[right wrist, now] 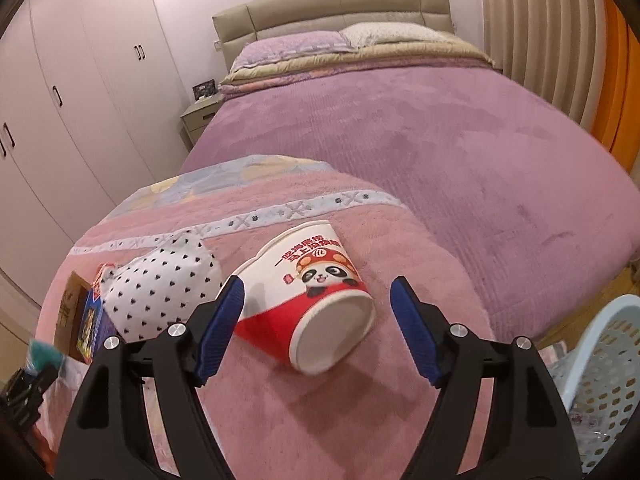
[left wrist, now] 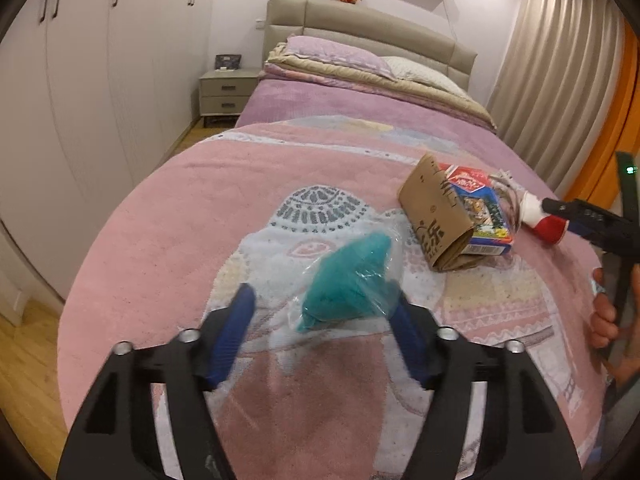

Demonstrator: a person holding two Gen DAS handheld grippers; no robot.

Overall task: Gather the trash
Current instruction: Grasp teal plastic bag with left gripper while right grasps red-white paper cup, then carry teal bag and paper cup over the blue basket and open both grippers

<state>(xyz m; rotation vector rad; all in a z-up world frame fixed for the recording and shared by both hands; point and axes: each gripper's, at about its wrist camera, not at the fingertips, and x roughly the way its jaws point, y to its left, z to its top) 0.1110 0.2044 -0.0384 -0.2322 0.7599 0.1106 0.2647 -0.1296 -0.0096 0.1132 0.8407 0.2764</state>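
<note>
A clear plastic bag with teal stuff inside (left wrist: 348,282) lies on the pink blanket (left wrist: 168,216). My left gripper (left wrist: 322,306) is open, its fingers on either side of the bag's near end. A red and white paper cup with a panda (right wrist: 316,304) lies on its side, base toward me; it also shows in the left wrist view (left wrist: 544,222). My right gripper (right wrist: 318,300) is open around the cup. A white dotted bag (right wrist: 160,292) lies left of the cup. A brown paper wrap around a colourful box (left wrist: 452,220) lies between the trash items.
A pale blue plastic basket (right wrist: 600,364) stands off the bed's foot at the right. The bed carries a purple cover (right wrist: 440,140) and pillows at the far end. White wardrobes (left wrist: 80,100) line the left wall, with a nightstand (left wrist: 228,94) beside the headboard.
</note>
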